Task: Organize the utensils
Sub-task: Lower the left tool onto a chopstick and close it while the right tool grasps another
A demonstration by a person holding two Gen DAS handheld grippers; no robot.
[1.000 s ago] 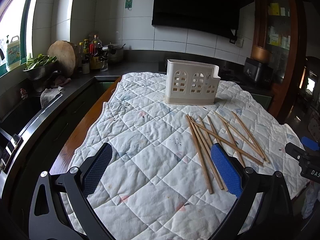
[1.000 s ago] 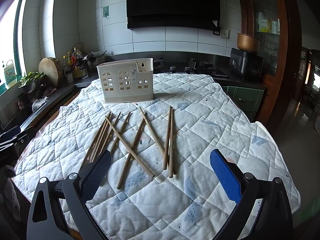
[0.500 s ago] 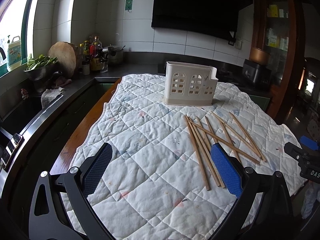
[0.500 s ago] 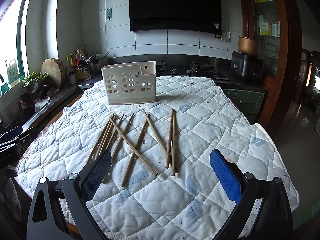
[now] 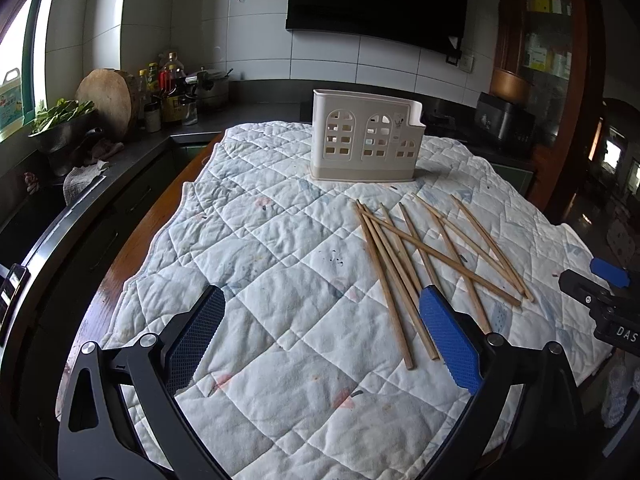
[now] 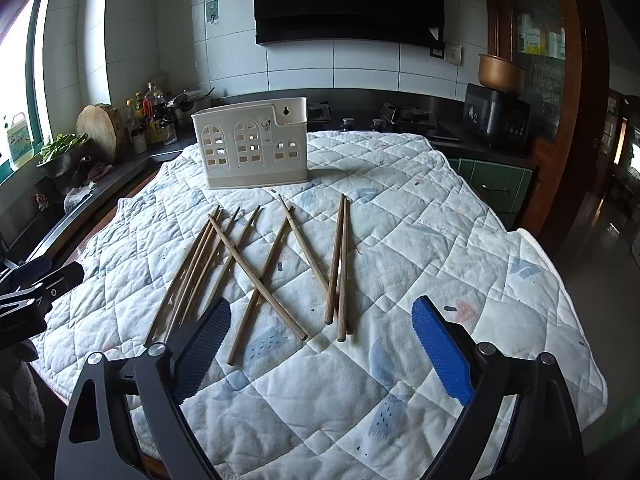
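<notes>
Several wooden chopsticks (image 6: 276, 264) lie scattered and crossed on a quilted white cloth (image 6: 420, 224); they also show in the left wrist view (image 5: 420, 256). A cream utensil holder (image 6: 252, 148) with window cut-outs stands upright behind them, and shows in the left wrist view (image 5: 366, 142). My left gripper (image 5: 320, 328) is open and empty, above the cloth left of the chopsticks. My right gripper (image 6: 320, 340) is open and empty, just in front of the chopsticks' near ends.
A dark counter at the left holds bottles (image 5: 170, 92), a round wooden board (image 5: 108, 100) and a bowl of greens (image 5: 60, 120). A stove (image 6: 408, 118) and a black appliance (image 6: 498, 118) stand behind the table. The table's wooden edge (image 5: 132, 248) shows at the left.
Both grippers have drawn slightly back and up; the holder and chopsticks sit a little farther off. Nothing on the cloth has moved.
</notes>
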